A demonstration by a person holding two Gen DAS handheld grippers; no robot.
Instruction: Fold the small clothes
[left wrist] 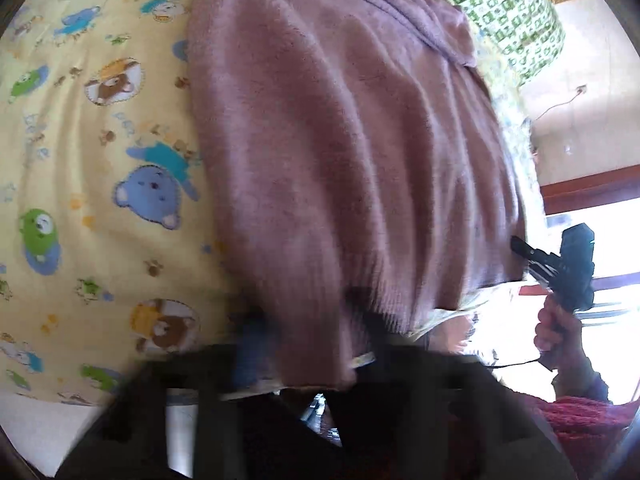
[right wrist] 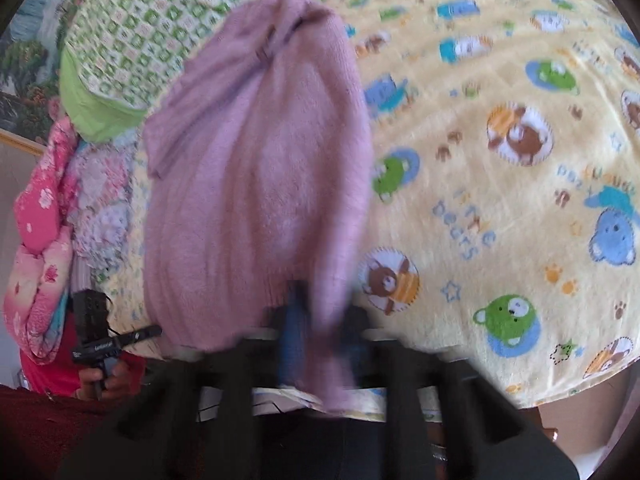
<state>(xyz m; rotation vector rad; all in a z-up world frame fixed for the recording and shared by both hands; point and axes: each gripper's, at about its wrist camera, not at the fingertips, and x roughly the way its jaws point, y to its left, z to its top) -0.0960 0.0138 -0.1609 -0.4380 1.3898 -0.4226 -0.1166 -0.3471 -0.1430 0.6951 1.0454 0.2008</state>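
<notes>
A small knitted sweater of dusty pink-purple wool lies spread on a yellow fleece blanket printed with cartoon bears, and its ribbed hem is turned toward both cameras. In the left wrist view the left gripper is closed on the hem near one bottom corner; the picture is blurred there, but the fabric runs down between the dark fingers. In the same view the right gripper is at the other side of the hem, held by a hand with a dark red knitted sleeve, and its black fingers are together at the edge of the cloth. The right wrist view shows the sweater from that side, with a fold of the hem pinched in the closed right gripper, while the left gripper touches the far corner with its fingers shut. Behind the sweater there is a green and white checked pillow, and beside it a pink flowered quilt, folded in a pile.
</notes>
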